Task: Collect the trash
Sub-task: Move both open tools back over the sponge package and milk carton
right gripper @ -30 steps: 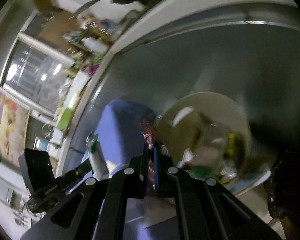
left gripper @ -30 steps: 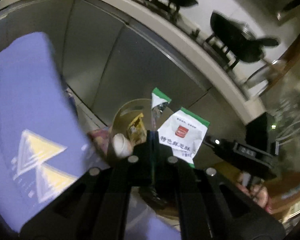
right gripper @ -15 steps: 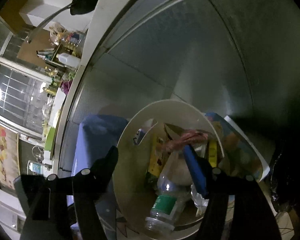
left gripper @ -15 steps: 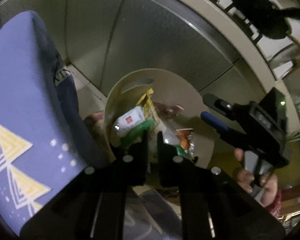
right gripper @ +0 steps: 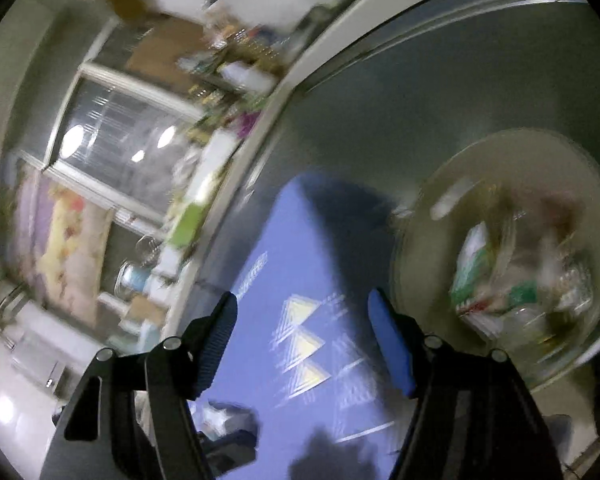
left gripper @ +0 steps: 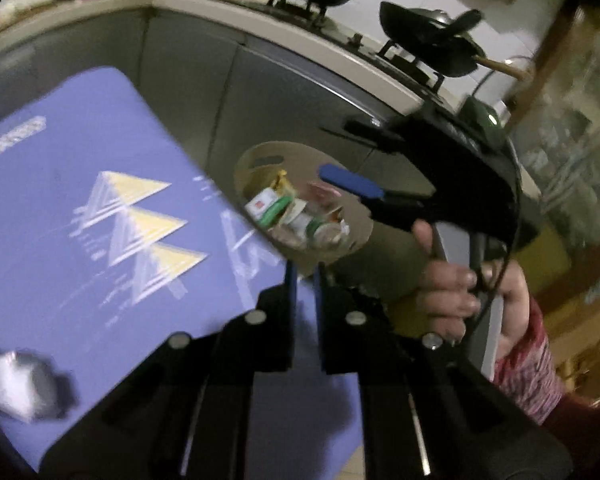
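Crinkled white plastic, a crumpled wrapper (left gripper: 14, 380) by my reading, lies at the near left corner of the blue mat with yellow triangles (left gripper: 100, 216). It looks light, soft and slippery; I'd pinch a raised fold. My left gripper (left gripper: 304, 280) is nearly together, empty. My right gripper (right gripper: 300, 344) stands apart, empty. The round beige bin (left gripper: 256, 160) beyond the mat's far edge holds wrappers; blur hides which.
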{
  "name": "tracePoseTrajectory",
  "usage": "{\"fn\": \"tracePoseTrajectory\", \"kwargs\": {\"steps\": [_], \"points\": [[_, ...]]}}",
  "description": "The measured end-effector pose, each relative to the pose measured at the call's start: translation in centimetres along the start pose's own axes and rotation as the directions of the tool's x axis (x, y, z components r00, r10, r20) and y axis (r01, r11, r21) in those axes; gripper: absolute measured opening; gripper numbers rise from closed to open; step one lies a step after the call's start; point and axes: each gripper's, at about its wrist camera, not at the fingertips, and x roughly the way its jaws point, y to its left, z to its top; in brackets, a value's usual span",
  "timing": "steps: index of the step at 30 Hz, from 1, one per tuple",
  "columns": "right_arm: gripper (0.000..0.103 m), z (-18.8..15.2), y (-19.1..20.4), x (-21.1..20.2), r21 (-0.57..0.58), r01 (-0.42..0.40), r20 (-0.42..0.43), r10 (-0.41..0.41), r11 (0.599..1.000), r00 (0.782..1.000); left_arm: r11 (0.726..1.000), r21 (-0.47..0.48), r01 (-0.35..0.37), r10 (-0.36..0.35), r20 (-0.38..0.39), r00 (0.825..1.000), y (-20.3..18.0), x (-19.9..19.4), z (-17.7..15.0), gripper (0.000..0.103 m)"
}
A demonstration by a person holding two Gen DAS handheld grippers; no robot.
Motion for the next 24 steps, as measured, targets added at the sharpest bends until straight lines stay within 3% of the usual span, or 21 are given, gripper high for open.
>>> {"fn": "tracePoseTrajectory", "kwargs": {"steps": [6,10,15,18,24], "points": [[0.06,-7.4,4.8,5.1,-0.075,-0.121,-0.107,0.113,0.99,0.988,0.991,0.032,-0.131,0.127,0.091,0.988,2.4,-7.9,-5.4,0.008],[0.06,-12.0,6.7,7.3,-0.107,-0.157,-0.154,0.139,0.982,0.978,0.972,-0.067,-0.223,0.231,0.135,0.964,6.1,-12.3,-8.7,0.008],[0.06,-16.7,9.8,7.2,-0.234,-0.205,-0.168,0.168,0.95,0.971,0.935,-0.235,-0.265,0.305,0.156,0.94,10.9,-16.1,-12.1,0.008],[0.06,-19.6,11.3,7.9,-0.286,-0.196,-0.231,0.131,0.938,0.964,0.908,-0.307,-0.284,0.347,0.175,0.921,13.0,-18.0,-14.1,0.008],[0.06,-24.4,11.0,9.7,-0.302,-0.087,-0.331,-0.019,0.949,0.943,0.883,-0.388,-0.265,0.342,0.145,0.928,15.4,-18.8,-17.0,0.008]]}}
